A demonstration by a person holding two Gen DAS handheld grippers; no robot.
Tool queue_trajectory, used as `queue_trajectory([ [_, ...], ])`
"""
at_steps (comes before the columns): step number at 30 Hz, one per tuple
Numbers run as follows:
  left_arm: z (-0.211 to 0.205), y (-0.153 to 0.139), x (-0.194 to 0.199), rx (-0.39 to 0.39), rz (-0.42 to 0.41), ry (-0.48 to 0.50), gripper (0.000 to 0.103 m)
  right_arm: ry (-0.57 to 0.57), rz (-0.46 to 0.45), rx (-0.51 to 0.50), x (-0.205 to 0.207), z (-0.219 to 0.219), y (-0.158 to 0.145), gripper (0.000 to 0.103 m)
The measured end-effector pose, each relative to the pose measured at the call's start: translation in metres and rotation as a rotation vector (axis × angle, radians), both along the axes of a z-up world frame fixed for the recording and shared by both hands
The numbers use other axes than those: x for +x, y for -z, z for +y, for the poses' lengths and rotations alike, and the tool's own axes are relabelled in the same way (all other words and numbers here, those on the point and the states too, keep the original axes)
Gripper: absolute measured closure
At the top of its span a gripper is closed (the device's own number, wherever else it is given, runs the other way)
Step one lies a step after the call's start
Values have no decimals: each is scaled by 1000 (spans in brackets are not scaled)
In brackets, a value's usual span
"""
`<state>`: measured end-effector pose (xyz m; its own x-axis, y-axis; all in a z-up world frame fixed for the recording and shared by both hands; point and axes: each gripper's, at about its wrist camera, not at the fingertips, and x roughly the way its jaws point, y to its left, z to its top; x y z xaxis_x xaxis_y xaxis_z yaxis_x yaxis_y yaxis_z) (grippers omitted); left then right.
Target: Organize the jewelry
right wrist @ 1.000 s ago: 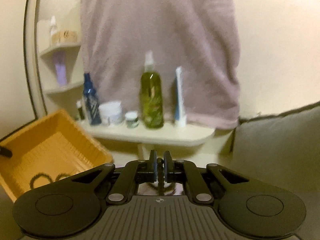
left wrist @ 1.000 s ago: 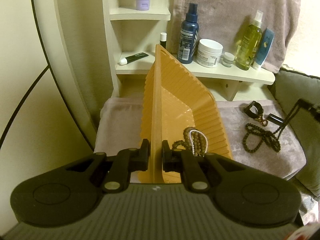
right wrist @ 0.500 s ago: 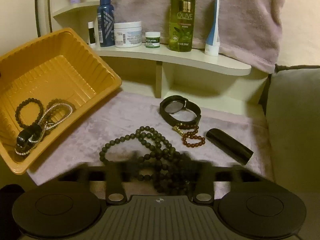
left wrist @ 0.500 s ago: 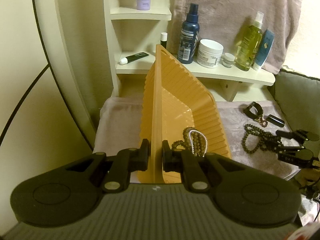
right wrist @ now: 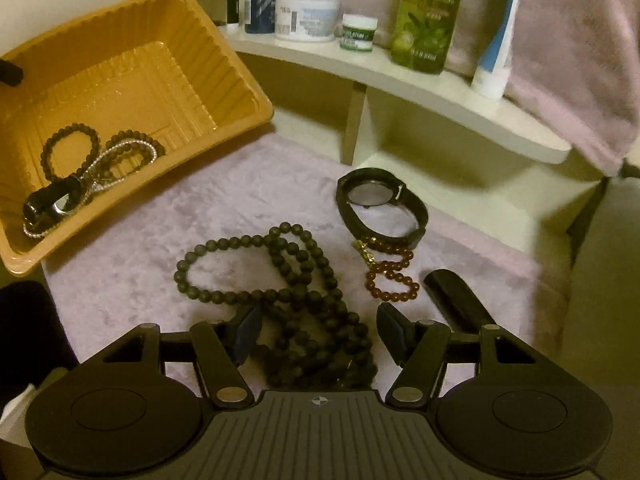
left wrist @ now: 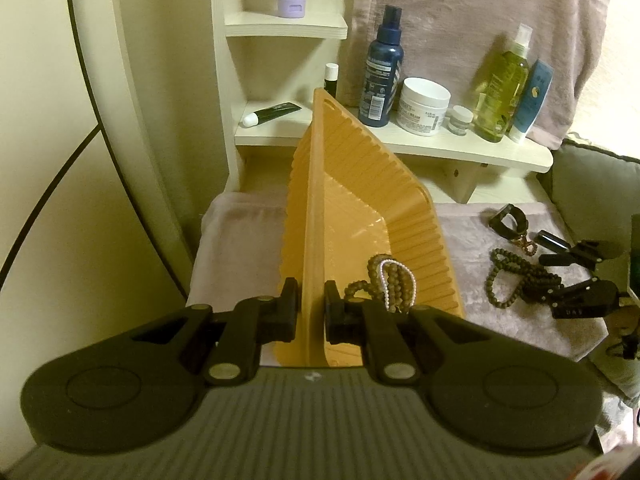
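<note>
Soft pink cloth (right wrist: 248, 200) covers the surface below a shelf of bottles. Nearest, the right gripper (right wrist: 318, 330) hangs with jaws apart over the heap of a dark bead necklace (right wrist: 296, 280); a second ago they were shut on it in the air. Next it needs a fresh grip. Beyond lie a red bracelet (right wrist: 390, 276) and a watch (right wrist: 380, 208). Left gripper (left wrist: 312, 314) stays clamped on the orange tray (left wrist: 400, 216) rim, tilting it.

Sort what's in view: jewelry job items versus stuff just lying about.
Job:
orange tray
long bead necklace
watch
red bead bracelet
bracelets in tray

Lying about:
olive bottle
cream jar
blue spray bottle
hanging towel
</note>
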<state>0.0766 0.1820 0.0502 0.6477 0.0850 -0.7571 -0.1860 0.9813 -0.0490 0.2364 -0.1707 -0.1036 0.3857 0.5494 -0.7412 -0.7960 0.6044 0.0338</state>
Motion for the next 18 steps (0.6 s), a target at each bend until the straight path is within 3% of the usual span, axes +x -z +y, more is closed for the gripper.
queue_trajectory([
  [3,0,0,1,3,3,-2,92,-9,25,8,4,1,-2,44],
  [8,-2,-1,1,8,4,0,92,-41,41,-3,-1,9,-8,75],
  [11,-2,-1,1,9,4,2,92,-28,41,0,0,12,-9,88],
  [16,-3,-2,0,12,2,5,92,-4,15,33,-7,11,-18,89],
  [17,-4,-2,1,12,2,5,92,12,13,62,-7,8,-23,96],
  [18,-4,-2,1,12,1,4,92,27,10,91,-8,4,-29,96],
])
